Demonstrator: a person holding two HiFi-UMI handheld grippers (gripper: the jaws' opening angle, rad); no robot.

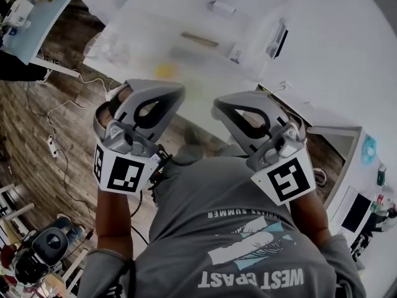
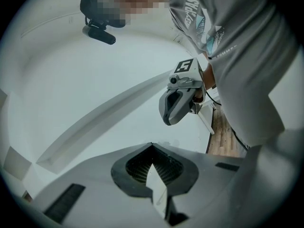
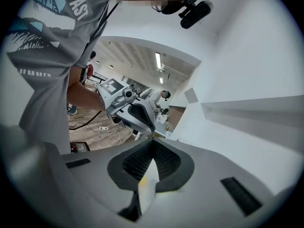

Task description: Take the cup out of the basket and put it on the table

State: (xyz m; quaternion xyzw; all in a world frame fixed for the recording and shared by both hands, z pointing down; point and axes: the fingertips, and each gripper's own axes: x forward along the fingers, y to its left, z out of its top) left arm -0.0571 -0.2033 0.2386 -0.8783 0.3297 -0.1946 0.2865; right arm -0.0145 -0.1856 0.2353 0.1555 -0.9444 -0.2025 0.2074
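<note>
In the head view both grippers are held up close to the person's chest, side by side, above the near edge of the white table [image 1: 335,54]. My left gripper [image 1: 178,90] is shut with nothing between its jaws, and so is my right gripper [image 1: 218,106]. Each gripper view shows its own closed tips, left [image 2: 152,145] and right [image 3: 153,140], with the other gripper hanging beyond. A blurred pale yellow thing [image 1: 166,71] lies on the table ahead of the left gripper; whether it is the cup I cannot tell. No basket can be made out clearly.
On the table lie a white cylinder [image 1: 221,7], a wooden stick [image 1: 200,40] and a dark flat item [image 1: 279,42], seemingly inside a see-through bin. Cables [image 1: 53,143] run over the wooden floor at left. Another table [image 1: 37,17] stands at far left.
</note>
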